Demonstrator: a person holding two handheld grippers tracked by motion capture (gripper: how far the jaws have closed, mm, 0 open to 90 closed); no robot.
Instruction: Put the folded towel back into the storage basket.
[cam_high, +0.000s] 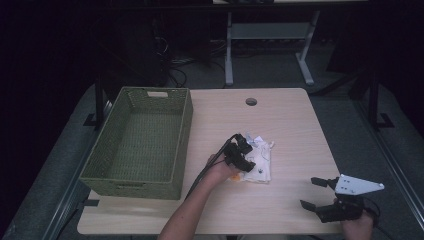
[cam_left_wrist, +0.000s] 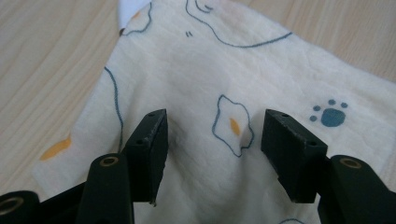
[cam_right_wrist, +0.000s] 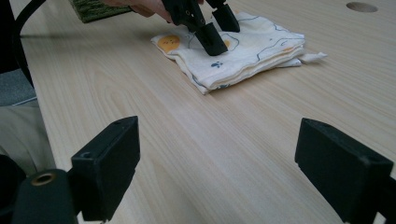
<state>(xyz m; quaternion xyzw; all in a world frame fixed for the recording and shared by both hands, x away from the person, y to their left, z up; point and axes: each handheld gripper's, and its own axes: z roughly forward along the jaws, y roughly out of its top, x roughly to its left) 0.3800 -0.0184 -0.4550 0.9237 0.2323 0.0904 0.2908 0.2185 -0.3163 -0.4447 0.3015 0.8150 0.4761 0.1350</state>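
High view: folded cream cloth printed with fried eggs and blue paw marks (cam_high: 260, 162) lies flat on the light wood worktop (cam_high: 290, 125), at about 5 o'clock from its centre, well right of the green woven rectangular basket (cam_high: 137, 142) that stands at 9 o'clock. Left gripper (cam_high: 243, 151) is down on the cloth's left half. Left gripper view: fingers (cam_left_wrist: 150, 144) partly open, straddling an egg print — tips at the fabric, with no fold pinched between them. Right gripper (cam_high: 316, 192) sits at 4 o'clock near the worktop's front edge, well apart from the cloth. Right gripper view: fingers (cam_right_wrist: 109, 165) spread wide, nothing held — bare wood between them. Round cable hole (cam_high: 251, 102) at 12 o'clock.
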